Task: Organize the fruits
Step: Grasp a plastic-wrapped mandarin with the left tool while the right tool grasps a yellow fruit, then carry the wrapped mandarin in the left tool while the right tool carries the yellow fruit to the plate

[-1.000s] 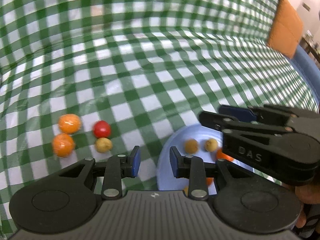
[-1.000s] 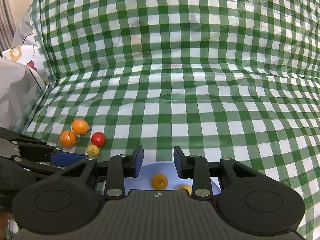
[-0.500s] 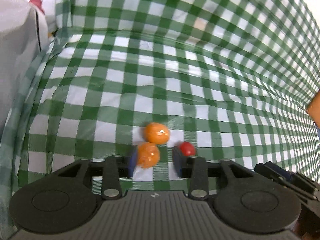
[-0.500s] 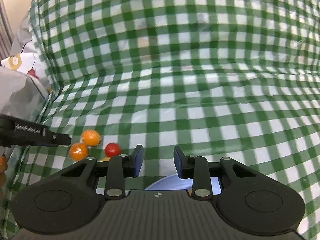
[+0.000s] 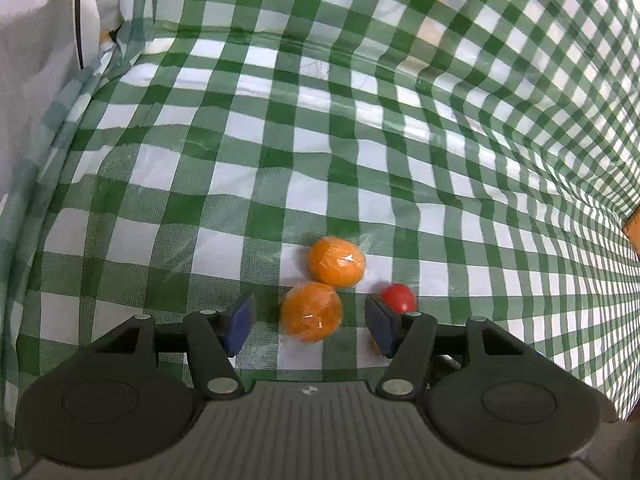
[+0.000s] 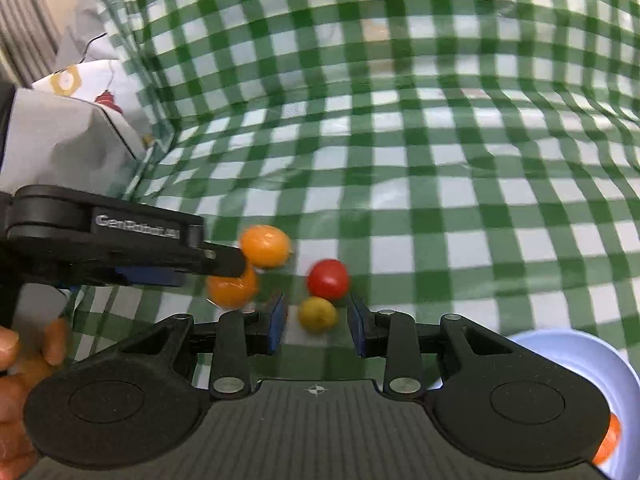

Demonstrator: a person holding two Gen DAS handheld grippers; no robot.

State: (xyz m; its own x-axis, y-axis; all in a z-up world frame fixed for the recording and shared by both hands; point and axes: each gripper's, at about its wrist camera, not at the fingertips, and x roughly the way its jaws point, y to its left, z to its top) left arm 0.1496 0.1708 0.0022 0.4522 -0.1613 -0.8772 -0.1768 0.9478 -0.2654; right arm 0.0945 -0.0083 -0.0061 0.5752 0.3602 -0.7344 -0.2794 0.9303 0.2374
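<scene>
Two wrapped oranges lie on the green checked cloth. The near orange (image 5: 311,313) sits between the open fingers of my left gripper (image 5: 310,322), untouched. The far orange (image 5: 337,261) lies just beyond it. A red tomato (image 5: 398,297) lies by the right finger. In the right wrist view a small yellow fruit (image 6: 317,313) sits between the open fingers of my right gripper (image 6: 317,322), with the red tomato (image 6: 328,279) just beyond. The left gripper (image 6: 224,270) reaches in from the left over the oranges (image 6: 265,245). A pale blue plate (image 6: 576,364) is at lower right.
A grey-white patterned bag (image 6: 68,136) stands at the left edge of the cloth, also in the left wrist view (image 5: 40,40). An orange fruit (image 6: 606,440) lies on the plate. The cloth rises in folds behind the fruits.
Both grippers have moved left from the plate to the fruit cluster. The left gripper now straddles the near orange; the right gripper now straddles the yellow fruit. The plate has slid to the lower right.
</scene>
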